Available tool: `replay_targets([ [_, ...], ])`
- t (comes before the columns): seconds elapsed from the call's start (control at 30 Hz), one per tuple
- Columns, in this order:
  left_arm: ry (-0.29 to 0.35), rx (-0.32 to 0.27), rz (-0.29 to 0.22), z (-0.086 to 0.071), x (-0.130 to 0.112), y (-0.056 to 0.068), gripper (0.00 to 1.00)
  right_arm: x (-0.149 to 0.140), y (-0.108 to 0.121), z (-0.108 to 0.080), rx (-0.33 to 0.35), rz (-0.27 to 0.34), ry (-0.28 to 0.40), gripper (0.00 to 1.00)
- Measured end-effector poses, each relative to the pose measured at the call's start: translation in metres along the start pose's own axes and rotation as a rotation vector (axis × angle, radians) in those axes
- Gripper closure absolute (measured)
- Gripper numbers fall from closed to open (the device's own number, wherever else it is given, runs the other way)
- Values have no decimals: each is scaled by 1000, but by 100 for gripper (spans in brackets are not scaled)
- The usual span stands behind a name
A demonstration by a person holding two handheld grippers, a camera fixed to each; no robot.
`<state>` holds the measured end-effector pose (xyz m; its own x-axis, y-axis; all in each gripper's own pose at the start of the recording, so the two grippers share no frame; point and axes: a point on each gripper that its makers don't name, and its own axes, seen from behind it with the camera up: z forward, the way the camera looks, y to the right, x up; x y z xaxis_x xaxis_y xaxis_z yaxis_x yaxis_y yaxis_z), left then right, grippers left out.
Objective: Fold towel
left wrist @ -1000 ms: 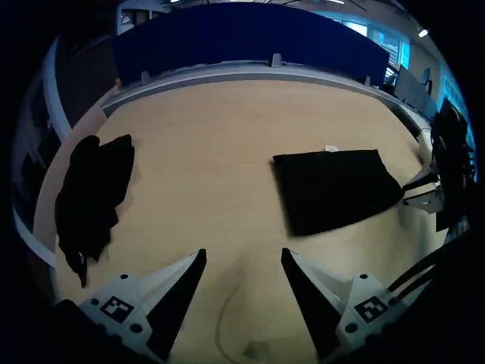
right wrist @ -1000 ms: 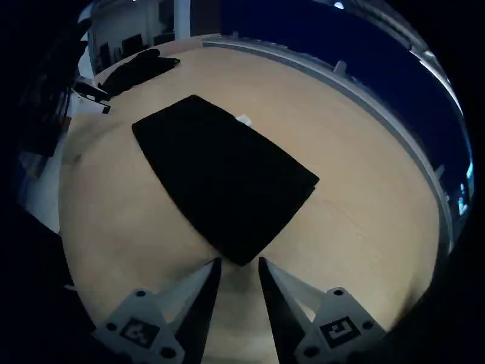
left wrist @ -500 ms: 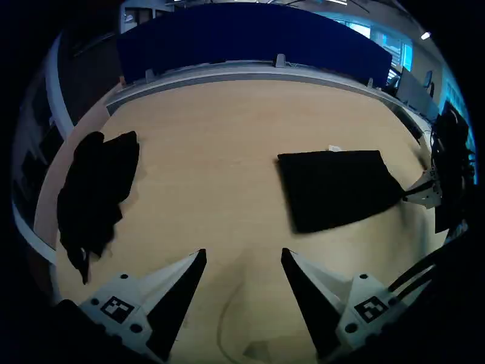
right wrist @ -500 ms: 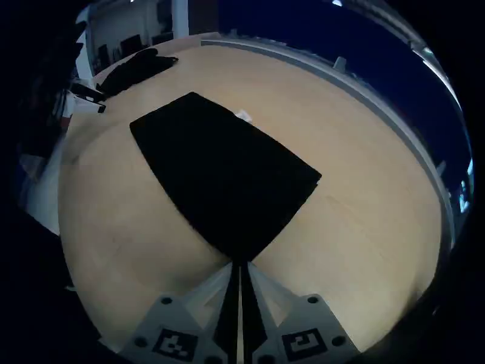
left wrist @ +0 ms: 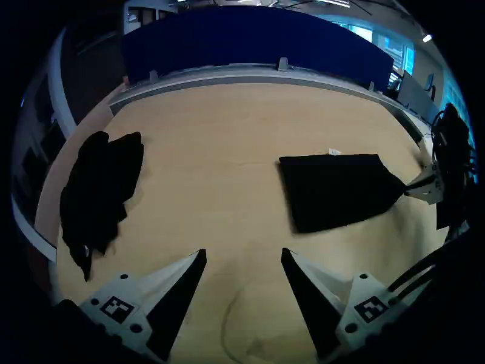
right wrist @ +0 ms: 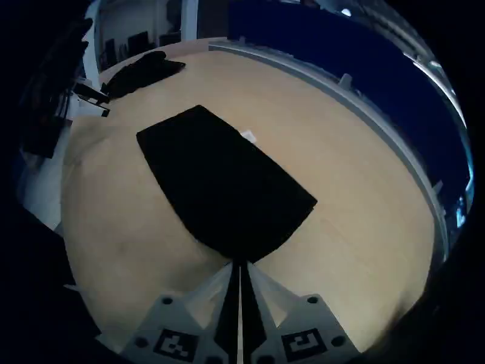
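Right gripper view, tongs (right wrist: 240,267) now clamping towel (right wrist: 224,182)

Towel (right wrist: 224,182): black, folded into a flat rectangle, lies on wood tabletop (right wrist: 364,200). Small white tag (right wrist: 247,134) at far edge. Near corner pinched in right gripper (right wrist: 240,264), drawn to a point.

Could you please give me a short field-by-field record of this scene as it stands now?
Surface: wooden table
Towel: black towel, folded, lying mostly flat
Right hand-held gripper: shut on the towel's near corner
Left hand-held gripper: open, above bare table, apart from the towel
Other item: crumpled black cloth near the table's edge
Background: blue partition
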<state>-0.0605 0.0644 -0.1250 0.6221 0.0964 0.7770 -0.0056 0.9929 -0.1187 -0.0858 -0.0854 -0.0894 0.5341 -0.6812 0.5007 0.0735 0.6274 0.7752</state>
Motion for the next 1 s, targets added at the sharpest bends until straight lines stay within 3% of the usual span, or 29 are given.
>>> replay_targets([
  [0.5,31,21,-30,-20,-6,-12,8,87,4,-14,-11,-170,66,98],
  [1.0,58,27,-82,-37,-21,-22,9,137,-21,-1,28,-316,69,97],
])
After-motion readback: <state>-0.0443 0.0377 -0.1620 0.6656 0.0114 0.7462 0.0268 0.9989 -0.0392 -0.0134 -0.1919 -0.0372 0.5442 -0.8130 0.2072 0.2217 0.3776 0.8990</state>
